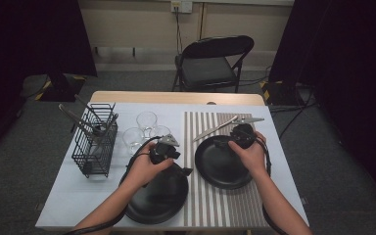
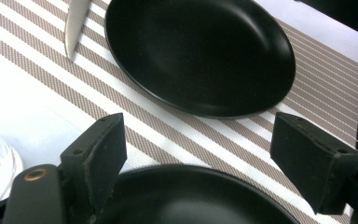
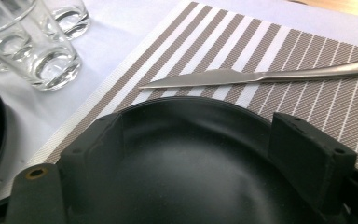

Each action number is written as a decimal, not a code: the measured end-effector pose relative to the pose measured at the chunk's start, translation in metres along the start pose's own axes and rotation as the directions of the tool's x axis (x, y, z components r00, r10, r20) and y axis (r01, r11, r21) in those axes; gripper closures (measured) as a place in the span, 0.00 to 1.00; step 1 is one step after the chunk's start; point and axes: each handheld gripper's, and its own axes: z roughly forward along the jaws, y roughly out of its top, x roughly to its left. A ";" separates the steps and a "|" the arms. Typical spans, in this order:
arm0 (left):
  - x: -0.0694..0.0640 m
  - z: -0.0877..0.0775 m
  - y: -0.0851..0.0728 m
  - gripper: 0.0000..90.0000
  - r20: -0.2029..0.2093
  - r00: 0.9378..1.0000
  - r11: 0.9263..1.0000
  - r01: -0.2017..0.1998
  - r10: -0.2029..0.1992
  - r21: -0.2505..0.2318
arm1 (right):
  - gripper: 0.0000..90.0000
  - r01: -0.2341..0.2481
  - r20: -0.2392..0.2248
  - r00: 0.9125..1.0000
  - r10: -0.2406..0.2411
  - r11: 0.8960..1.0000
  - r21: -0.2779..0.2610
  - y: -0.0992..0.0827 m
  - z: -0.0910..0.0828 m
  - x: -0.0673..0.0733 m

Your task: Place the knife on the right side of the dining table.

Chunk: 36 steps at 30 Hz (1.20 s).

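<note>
Two black plates are set on the counter (image 1: 63, 205). The left black plate (image 1: 159, 196) lies at the near edge, partly on the white cloth (image 1: 61, 188) and partly on the striped placemat (image 1: 225, 205). The right black plate (image 1: 223, 164) rests fully on the striped placemat. The left hand-held gripper (image 2: 198, 154) is held over the far rim of the left black plate, its jaws spread wide apart and clamped on nothing. The right hand-held gripper (image 3: 196, 140) is positioned over the far part of the right black plate, jaws likewise apart and empty. A table knife (image 3: 261, 76) lies on the placemat just beyond the right black plate. Three drinking glasses (image 1: 147, 128) are grouped beside a black wire caddy (image 1: 97, 142)
</note>
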 end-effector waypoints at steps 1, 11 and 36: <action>0.000 -0.001 -0.001 0.20 0.000 1.000 1.000 -0.004 0.004 0.005 | 0.20 -0.001 0.001 1.000 0.001 1.000 -0.010 0.001 0.001 -0.001; -0.002 -0.009 -0.012 0.20 -0.001 1.000 1.000 -0.001 0.001 0.007 | 0.19 -0.040 0.013 0.999 0.040 0.999 -0.010 0.007 0.007 -0.012; 0.005 -0.019 -0.037 0.21 -0.010 1.000 0.999 0.024 -0.023 0.024 | 0.21 -0.046 0.035 0.998 0.046 0.999 0.010 0.024 0.026 -0.031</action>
